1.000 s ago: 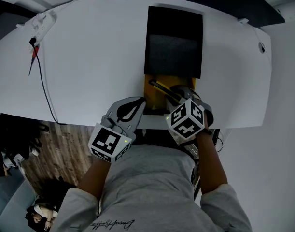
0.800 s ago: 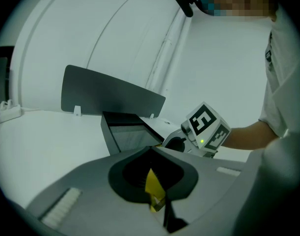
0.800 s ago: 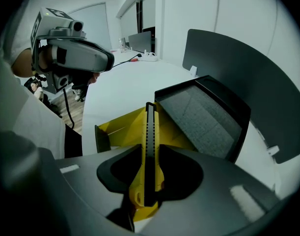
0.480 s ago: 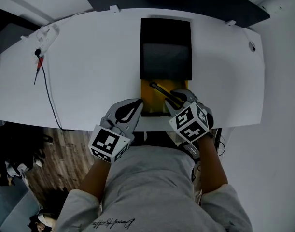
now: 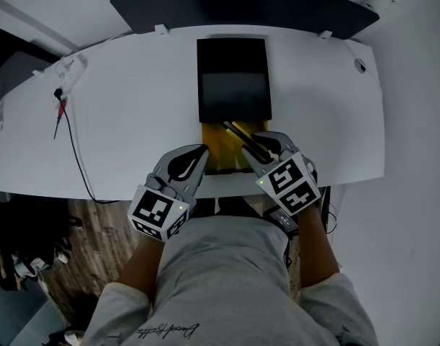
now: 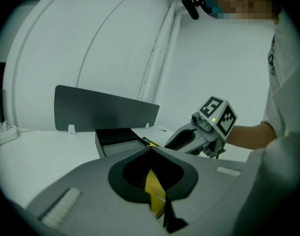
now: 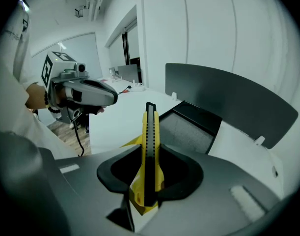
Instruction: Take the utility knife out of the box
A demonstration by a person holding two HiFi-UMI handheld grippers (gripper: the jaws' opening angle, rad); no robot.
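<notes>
Right tongs (image 5: 254,144) grip the knife (image 7: 150,146) at its near end, long axis pointing away over the box (image 5: 232,63). Left tongs (image 5: 203,153) pinch the yellow tray (image 5: 223,153) at the counter (image 5: 119,121) near edge.

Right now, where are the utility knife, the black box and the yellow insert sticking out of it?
utility knife (image 7: 150,146), right gripper view, middle of its body.
black box (image 5: 232,55), head view, its far black end.
yellow insert (image 5: 217,150), head view, bare left part.
</notes>
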